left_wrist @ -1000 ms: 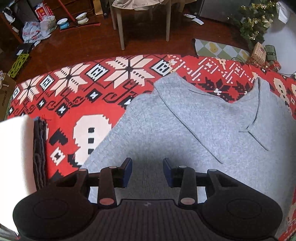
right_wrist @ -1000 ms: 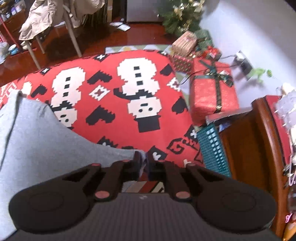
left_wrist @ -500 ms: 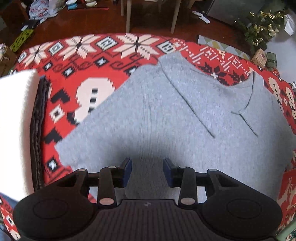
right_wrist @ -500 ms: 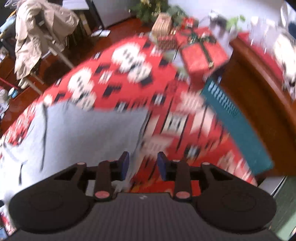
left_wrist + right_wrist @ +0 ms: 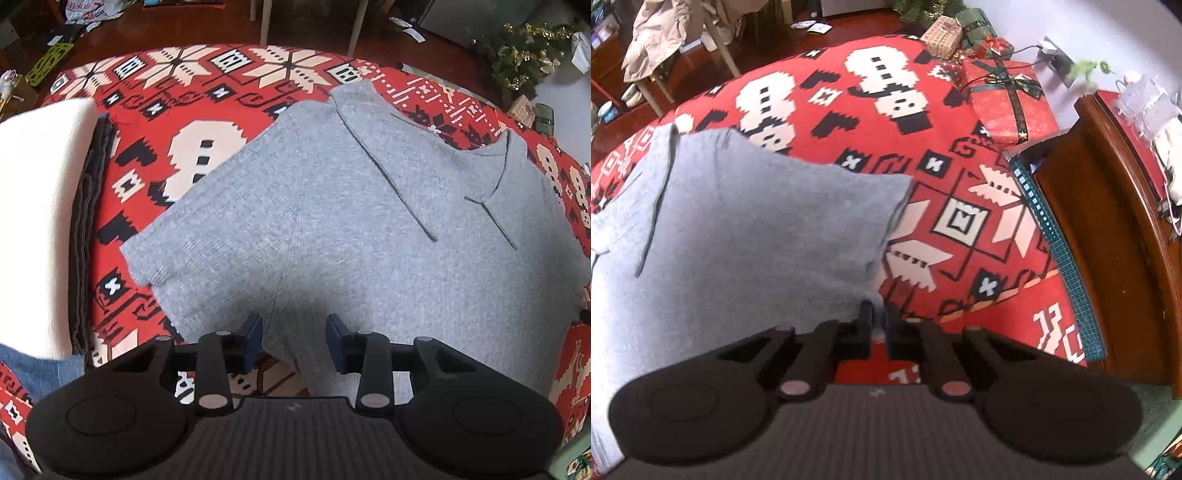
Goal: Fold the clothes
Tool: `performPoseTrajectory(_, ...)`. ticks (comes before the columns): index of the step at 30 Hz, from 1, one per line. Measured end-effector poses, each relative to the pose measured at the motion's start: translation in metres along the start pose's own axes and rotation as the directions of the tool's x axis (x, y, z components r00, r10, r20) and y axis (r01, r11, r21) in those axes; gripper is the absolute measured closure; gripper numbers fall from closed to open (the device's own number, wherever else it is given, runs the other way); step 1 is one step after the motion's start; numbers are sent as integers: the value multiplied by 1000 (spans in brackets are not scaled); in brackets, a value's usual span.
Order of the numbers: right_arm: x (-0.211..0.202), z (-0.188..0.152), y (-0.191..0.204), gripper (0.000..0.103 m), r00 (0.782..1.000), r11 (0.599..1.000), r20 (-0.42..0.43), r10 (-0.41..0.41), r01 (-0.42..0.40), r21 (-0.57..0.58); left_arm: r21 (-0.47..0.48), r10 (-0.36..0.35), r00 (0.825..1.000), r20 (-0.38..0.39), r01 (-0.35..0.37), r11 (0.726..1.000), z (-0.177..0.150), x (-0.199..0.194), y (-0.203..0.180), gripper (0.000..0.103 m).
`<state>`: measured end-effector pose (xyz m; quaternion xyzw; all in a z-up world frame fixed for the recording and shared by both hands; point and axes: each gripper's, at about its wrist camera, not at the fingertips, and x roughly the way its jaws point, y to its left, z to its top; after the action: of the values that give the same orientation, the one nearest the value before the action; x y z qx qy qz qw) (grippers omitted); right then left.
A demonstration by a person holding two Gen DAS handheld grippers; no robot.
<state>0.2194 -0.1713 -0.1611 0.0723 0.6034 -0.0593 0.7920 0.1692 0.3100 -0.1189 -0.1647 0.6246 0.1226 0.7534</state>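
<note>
A grey knit shirt lies spread flat on a red patterned blanket, collar toward the far side. My left gripper hovers open over the shirt's near hem, beside the left sleeve, with grey fabric below the gap and neither pad touching it. In the right wrist view the shirt fills the left half. My right gripper is at its near right corner; the jaws are closing and stand almost together, with the corner of the fabric pinched between them.
A white folded stack and dark folded cloth lie at the blanket's left edge. A wooden cabinet, a green mat and a wrapped gift box stand to the right. Chair legs stand on the floor beyond.
The left gripper drew back toward the near hem, so the whole left sleeve now shows. The right gripper opened, shifted along the hem, and closed again on the shirt's corner.
</note>
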Motion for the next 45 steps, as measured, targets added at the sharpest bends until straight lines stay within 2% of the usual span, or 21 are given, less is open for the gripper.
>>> performPoseTrajectory(5,-4,0,-8,79,1000,1000,8,18,-18,19,-15,-11,1000,-12,11,1000,-9,-2,4,66)
performPoseTrajectory(7,-14,-5,-7,79,999,1000,17,28,-28,11,-21,-29,999,-29,29,999,-16,-3,6,66)
performPoseTrajectory(10,-30,-27,-3,79,998,997,-7,64,-64,-37,-21,-59,996,-68,58,998,-30,-3,6,66)
performPoseTrajectory(14,-43,-74,13,79,987,979,-111,114,-131,-154,29,-60,991,-122,64,997,-53,1,-1,66)
performPoseTrajectory(18,-38,-113,34,79,981,957,-172,87,-131,-261,96,-32,987,-157,48,994,-76,7,-8,66)
performPoseTrajectory(22,-27,-124,46,79,982,948,-187,36,-93,-305,106,-32,981,-191,53,993,-91,12,-9,66)
performPoseTrajectory(23,-25,-123,46,79,981,949,-190,31,-88,-302,112,-32,981,-193,55,992,-93,11,-9,66)
performPoseTrajectory(25,-24,-118,46,97,978,954,-205,44,-102,-282,120,-32,981,-193,56,991,-97,10,-10,66)
performPoseTrajectory(26,-25,-117,45,99,976,957,-213,42,-101,-274,122,-34,981,-191,58,991,-98,8,-10,66)
performPoseTrajectory(28,-30,-118,40,100,977,966,-213,26,-80,-248,118,-36,982,-184,59,991,-99,6,-9,66)
performPoseTrajectory(31,-36,-120,19,100,974,992,-227,23,-49,-113,105,-40,983,-178,59,993,-100,4,-6,66)
performPoseTrajectory(33,-36,-122,7,100,971,999,-236,31,-37,-23,92,-40,982,-183,57,994,-102,6,-1,66)
performPoseTrajectory(35,-31,-121,4,100,969,999,-245,31,-27,21,90,-28,983,-179,45,995,-103,8,0,66)
performPoseTrajectory(39,-31,-116,10,98,973,1000,-232,9,-9,2,63,-22,984,-176,34,997,-108,10,8,67)
performPoseTrajectory(40,-32,-116,10,98,973,1000,-230,3,-3,0,53,-26,984,-179,36,998,-109,11,10,70)
performPoseTrajectory(45,-42,-114,8,83,977,1000,-215,4,0,18,36,-46,984,-172,53,998,-112,16,13,71)
